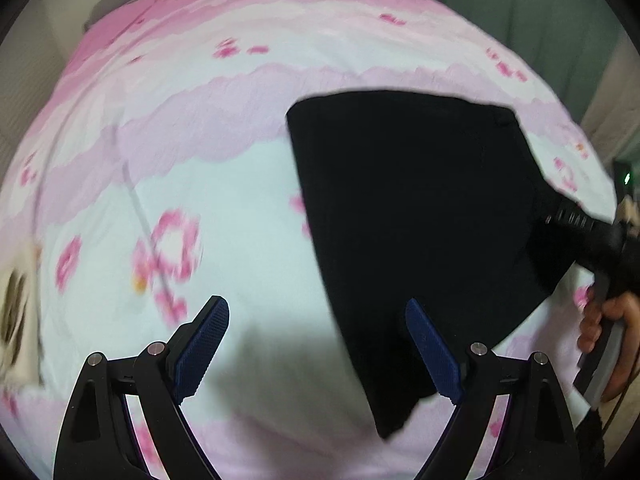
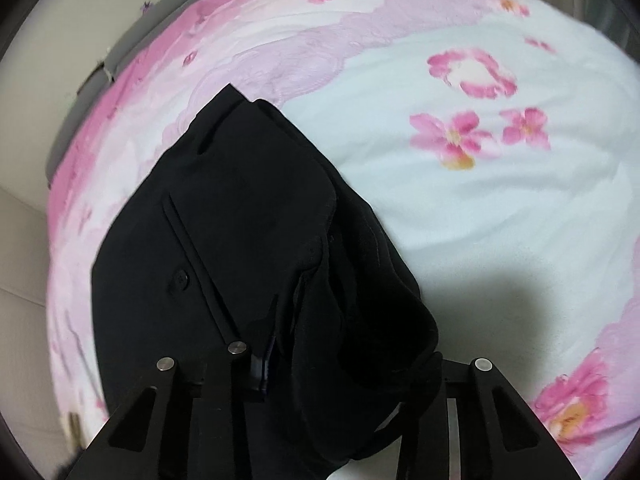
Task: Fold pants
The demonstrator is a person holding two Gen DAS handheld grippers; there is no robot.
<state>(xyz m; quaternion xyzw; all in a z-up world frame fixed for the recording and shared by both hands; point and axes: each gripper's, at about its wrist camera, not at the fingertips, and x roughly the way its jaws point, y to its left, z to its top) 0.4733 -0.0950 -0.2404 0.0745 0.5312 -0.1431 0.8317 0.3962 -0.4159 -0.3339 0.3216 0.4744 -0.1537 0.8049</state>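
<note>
The black pants point(image 1: 412, 208) lie folded on the pink and white floral bedspread point(image 1: 224, 184), right of centre in the left wrist view. My left gripper point(image 1: 318, 344) is open and empty, its blue pads point(image 1: 202, 348) wide apart just above the bed; the right pad overlaps the pants' near edge. In the right wrist view the pants point(image 2: 224, 248) show a pocket slit and a button. My right gripper point(image 2: 320, 364) is shut on bunched pants cloth, which hides its fingertips. It also shows at the pants' right edge in the left wrist view point(image 1: 568, 216).
The bedspread point(image 2: 500, 216) spreads wide to the right of the pants. A grey headboard point(image 2: 132, 40) and a beige wall lie at the far left. A greenish curtain point(image 1: 520, 12) hangs beyond the bed. A hand point(image 1: 612, 332) holds the right gripper's handle.
</note>
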